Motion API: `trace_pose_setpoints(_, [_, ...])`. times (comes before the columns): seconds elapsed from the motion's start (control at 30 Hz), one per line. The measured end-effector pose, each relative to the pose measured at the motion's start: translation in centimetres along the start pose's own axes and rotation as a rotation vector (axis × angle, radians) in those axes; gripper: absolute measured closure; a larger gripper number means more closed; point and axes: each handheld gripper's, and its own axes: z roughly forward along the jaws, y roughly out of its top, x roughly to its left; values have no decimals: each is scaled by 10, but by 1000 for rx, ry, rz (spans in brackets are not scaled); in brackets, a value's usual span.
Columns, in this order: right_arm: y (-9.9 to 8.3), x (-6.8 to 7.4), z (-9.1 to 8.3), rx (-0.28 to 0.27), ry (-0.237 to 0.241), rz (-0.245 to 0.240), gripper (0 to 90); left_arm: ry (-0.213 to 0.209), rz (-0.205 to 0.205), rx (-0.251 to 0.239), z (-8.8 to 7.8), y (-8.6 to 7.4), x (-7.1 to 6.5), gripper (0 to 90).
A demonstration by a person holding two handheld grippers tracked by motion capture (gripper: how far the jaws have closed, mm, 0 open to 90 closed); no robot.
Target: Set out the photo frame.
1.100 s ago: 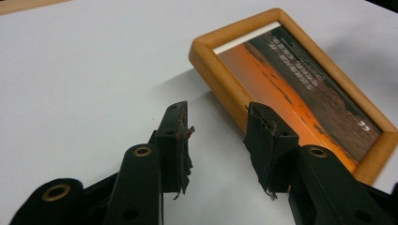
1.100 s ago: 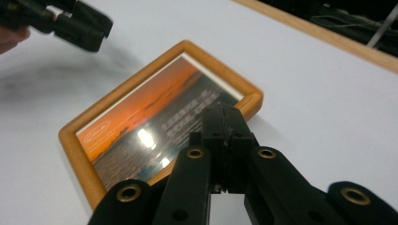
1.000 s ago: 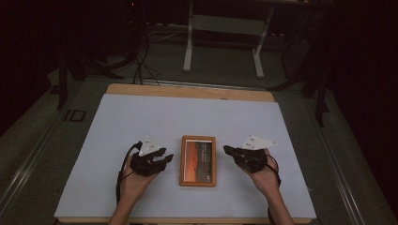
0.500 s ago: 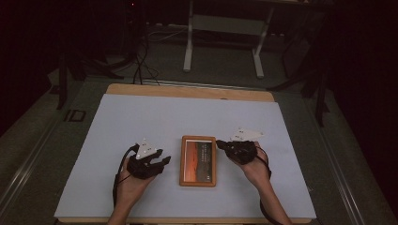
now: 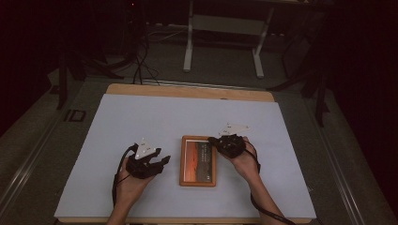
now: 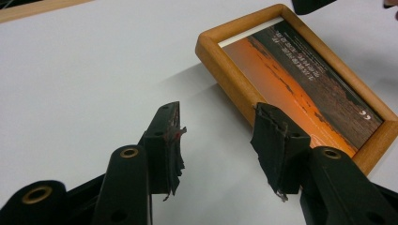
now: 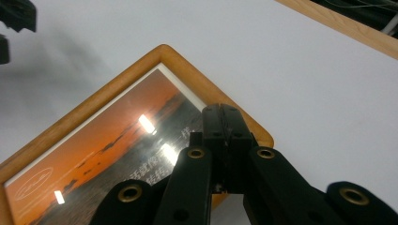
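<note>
While the dim room darkens beyond our white desk [image 5: 155,117], the left tool [image 6: 218,140] has been opening, empty, beside the picture frame [image 5: 198,161]; the right tool [image 7: 224,140], closed and empty, hangs above its corner.

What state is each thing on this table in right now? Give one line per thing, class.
Picture frame: lying flat on the table, glass side up, not gripped.
Left tool: open, nothing between the jaws, which have just been opening beside the frame's edge.
Right tool: shut, empty, tips over the frame's corner.
Table: covered by a pale sheet, wooden edge showing at the far side.
</note>
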Motion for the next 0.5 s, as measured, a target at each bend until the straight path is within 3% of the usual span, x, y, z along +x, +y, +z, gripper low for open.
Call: trace_pose_setpoints(0.5, [-2,-7,13,28,-16,20,900,1,0,7,0,0,0,522])
